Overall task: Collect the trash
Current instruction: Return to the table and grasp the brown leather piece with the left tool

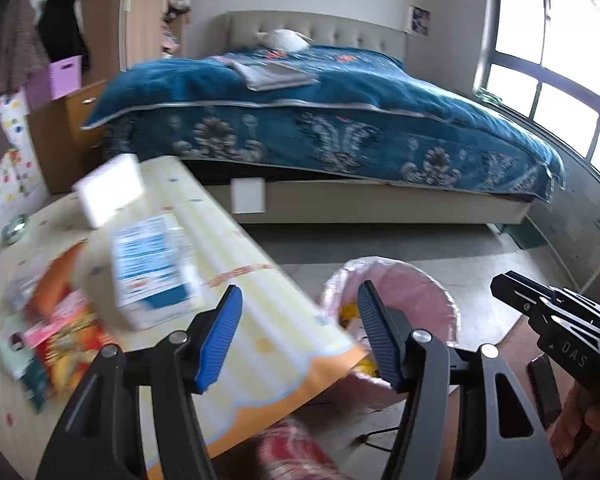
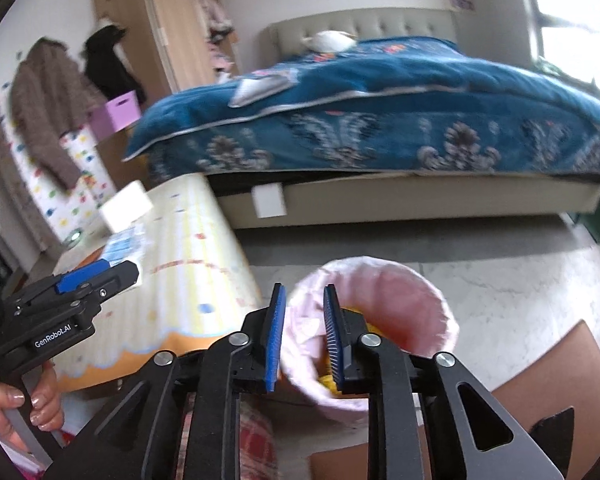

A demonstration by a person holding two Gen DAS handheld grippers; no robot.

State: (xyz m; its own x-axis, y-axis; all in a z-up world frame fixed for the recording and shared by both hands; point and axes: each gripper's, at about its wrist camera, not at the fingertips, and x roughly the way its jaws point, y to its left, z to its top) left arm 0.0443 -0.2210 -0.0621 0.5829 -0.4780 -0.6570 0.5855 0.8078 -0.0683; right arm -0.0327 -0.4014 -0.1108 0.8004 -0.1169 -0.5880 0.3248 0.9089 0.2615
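Observation:
A low table (image 1: 260,312) with a pale yellow patterned cover holds the trash: a blue and white carton (image 1: 152,268), orange and red wrappers (image 1: 68,328) and a white box (image 1: 108,188). To its right on the floor stands a bin with a pink liner (image 1: 412,292), yellow trash (image 1: 348,312) inside it. My left gripper (image 1: 300,292) hovers over the table's right corner, open and empty. My right gripper (image 2: 305,292) hangs over the bin (image 2: 400,292), jaws a narrow gap apart with nothing between them. Each gripper shows in the other's view: right gripper (image 1: 540,308), left gripper (image 2: 96,276).
A bed with a blue floral cover (image 1: 320,120) fills the back. A wardrobe (image 2: 160,20), hanging coats (image 2: 48,100) and a purple box (image 1: 64,76) stand at the left. Red checked cloth (image 1: 296,452) lies below the grippers. Bare grey floor (image 2: 500,260) lies between bin and bed.

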